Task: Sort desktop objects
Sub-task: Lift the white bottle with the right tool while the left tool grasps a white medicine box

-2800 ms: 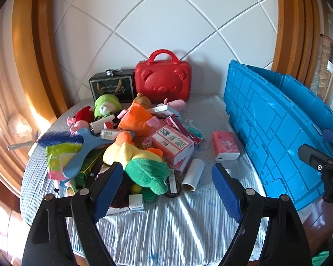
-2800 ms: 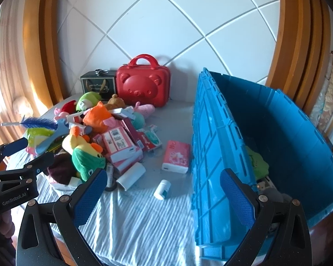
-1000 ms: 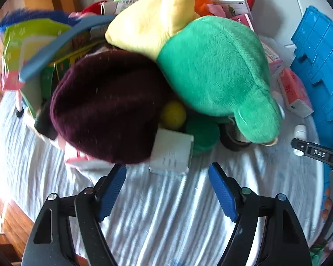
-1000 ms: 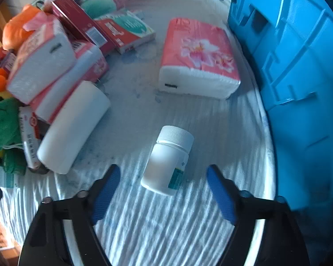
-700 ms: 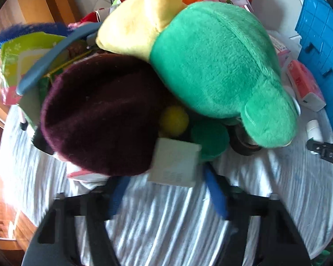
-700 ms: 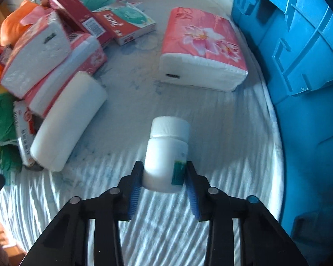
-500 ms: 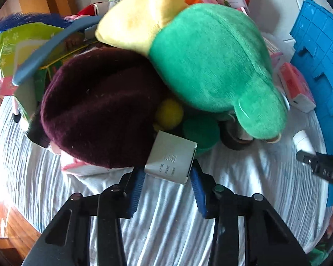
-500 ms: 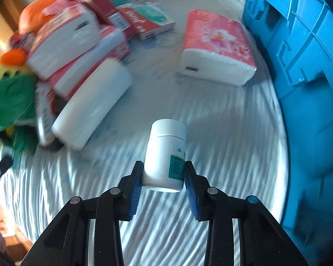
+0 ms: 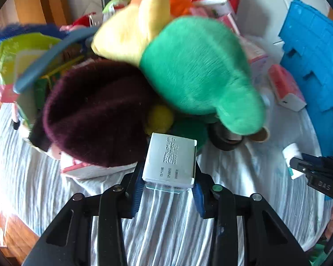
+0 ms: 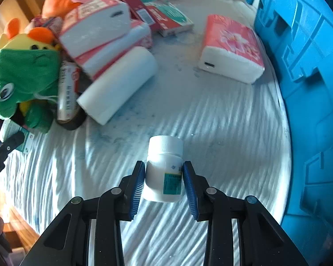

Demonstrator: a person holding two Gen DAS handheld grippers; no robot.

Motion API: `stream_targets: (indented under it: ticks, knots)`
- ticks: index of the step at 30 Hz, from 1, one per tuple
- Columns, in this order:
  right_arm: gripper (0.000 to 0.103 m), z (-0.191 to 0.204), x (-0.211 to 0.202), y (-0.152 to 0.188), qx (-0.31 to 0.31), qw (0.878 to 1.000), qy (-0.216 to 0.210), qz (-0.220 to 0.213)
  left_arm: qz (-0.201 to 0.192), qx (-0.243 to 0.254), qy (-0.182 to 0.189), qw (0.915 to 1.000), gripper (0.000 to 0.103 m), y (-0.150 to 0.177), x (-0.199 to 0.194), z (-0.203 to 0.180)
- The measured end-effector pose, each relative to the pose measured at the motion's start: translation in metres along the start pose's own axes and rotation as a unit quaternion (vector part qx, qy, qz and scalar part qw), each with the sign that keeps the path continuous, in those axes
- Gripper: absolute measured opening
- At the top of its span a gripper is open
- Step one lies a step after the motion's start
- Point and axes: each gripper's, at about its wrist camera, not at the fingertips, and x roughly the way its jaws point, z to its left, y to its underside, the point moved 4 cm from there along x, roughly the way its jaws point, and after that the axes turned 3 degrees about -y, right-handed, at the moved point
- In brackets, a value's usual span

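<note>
blue-padded left gripper (image 9: 167,182) is clamped on a small white box (image 9: 170,159), with the maroon hat (image 9: 95,113) just beyond-left. right gripper (image 10: 164,182) is clamped on a white pill bottle (image 10: 164,168); the blue crate (image 10: 310,66) stands to its right.

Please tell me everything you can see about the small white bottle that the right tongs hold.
The white bottle looks like smooth plastic, with a ribbed white screw cap, still on, and a teal label with small print on its side. It stands nearly upright, cap pointing away from the camera. The blue pads of the right tongs press on both its sides. Whether it touches the pale striped cloth below is unclear.
</note>
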Motion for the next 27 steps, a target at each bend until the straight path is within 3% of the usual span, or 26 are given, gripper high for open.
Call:
stream_targets:
  ticks: [4,5,7,9,11,15,16,22,27]
  knots:
    - [0.034,0.01,-0.022,0.001,-0.008,1.0,-0.014,-0.019,-0.029,0.009,0.005,0.9995,0.038,-0.008,-0.044,0.006]
    - [0.034,0.017,-0.025,0.009,-0.013,0.999,-0.017,-0.026,-0.039,0.012,0.007,0.9991,0.038,-0.035,-0.044,0.023]
    - [0.034,0.039,-0.049,0.008,-0.025,0.998,-0.021,-0.047,-0.058,0.018,0.007,0.9981,0.038,-0.04,-0.066,0.022]
    - [0.034,0.048,-0.078,0.003,-0.034,0.996,-0.026,-0.079,-0.077,0.023,0.012,0.9967,0.038,-0.046,-0.088,0.02]
    - [0.034,0.053,-0.078,-0.005,-0.04,0.993,-0.03,-0.109,-0.095,0.036,0.012,0.9948,0.038,-0.048,-0.113,0.017]
    - [0.034,0.062,-0.14,-0.018,-0.051,0.982,-0.027,-0.182,-0.13,0.057,0.022,0.9896,0.038,-0.049,-0.147,0.011]
    - [0.034,0.065,-0.14,-0.03,-0.052,0.979,-0.026,-0.195,-0.141,0.065,0.023,0.9876,0.038,-0.053,-0.156,0.005]
    - [0.034,0.061,-0.235,-0.031,-0.053,0.957,0.004,-0.286,-0.207,0.106,0.055,0.9711,0.038,-0.075,-0.201,-0.044]
    - [0.034,0.016,-0.288,-0.028,-0.02,0.941,0.047,-0.334,-0.247,0.142,0.095,0.954,0.038,-0.09,-0.241,-0.109]
